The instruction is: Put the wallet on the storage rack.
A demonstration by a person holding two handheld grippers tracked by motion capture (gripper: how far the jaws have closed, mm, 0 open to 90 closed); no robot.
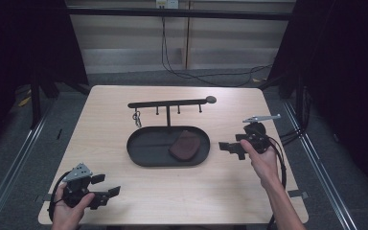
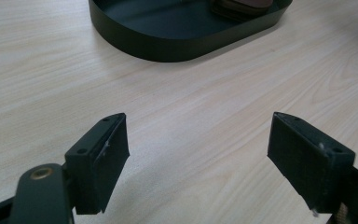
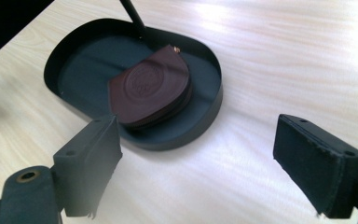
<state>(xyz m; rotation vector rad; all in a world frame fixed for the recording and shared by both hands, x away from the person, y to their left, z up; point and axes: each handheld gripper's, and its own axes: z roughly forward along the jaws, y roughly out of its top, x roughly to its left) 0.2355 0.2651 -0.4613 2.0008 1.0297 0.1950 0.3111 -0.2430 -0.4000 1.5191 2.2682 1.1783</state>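
On the pale wood surface [image 1: 211,187] we see the black oval tray [image 1: 143,155] holding the brown leather pouch [image 1: 184,145], while our right gripper [image 1: 231,149] and left gripper [image 1: 106,185] hover with fingers spread wide, grasping nothing.

A light wood-grain table [image 1: 124,191] with rounded corners stands on a grey floor [image 1: 9,148]. Metal rails [image 1: 14,158] run along the floor on both sides of the table. Behind it a pale panelled wall [image 1: 124,38] carries a dark horizontal bar [image 1: 172,13] near the top. A black cable [image 1: 172,67] hangs down from a socket [image 1: 166,4] on the wall and trails across the floor. Black curtains [image 1: 354,72] close off both sides. Glare falls on the far tabletop in the right gripper view.
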